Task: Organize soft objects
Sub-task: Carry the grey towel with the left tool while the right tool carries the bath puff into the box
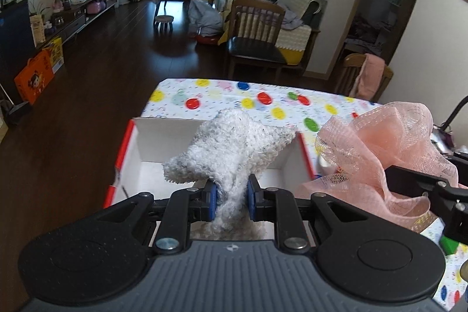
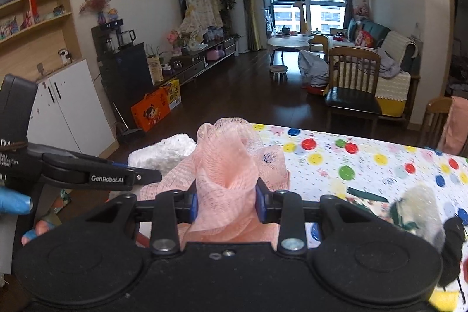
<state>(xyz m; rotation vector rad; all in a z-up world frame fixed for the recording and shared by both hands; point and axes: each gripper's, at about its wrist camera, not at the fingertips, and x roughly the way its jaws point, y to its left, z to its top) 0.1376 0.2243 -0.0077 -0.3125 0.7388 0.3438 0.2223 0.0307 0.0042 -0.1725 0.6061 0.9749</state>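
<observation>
My left gripper point(image 1: 231, 199) is shut on a fluffy white cloth point(image 1: 231, 148) and holds it above an open white box with red edges point(image 1: 137, 142) on the table. My right gripper point(image 2: 226, 202) is shut on a pink mesh bath pouf point(image 2: 231, 160), held just right of the box. The pouf also shows in the left wrist view point(image 1: 377, 148), and the white cloth in the right wrist view point(image 2: 163, 151). The box's inside looks bare where it shows.
The table carries a white cloth with coloured dots point(image 1: 263, 101). A fuzzy white and dark object point(image 2: 421, 209) lies at the table's right. A wooden chair point(image 1: 257, 34) stands beyond the far edge; another chair with a pink towel point(image 1: 365, 75) stands at the right.
</observation>
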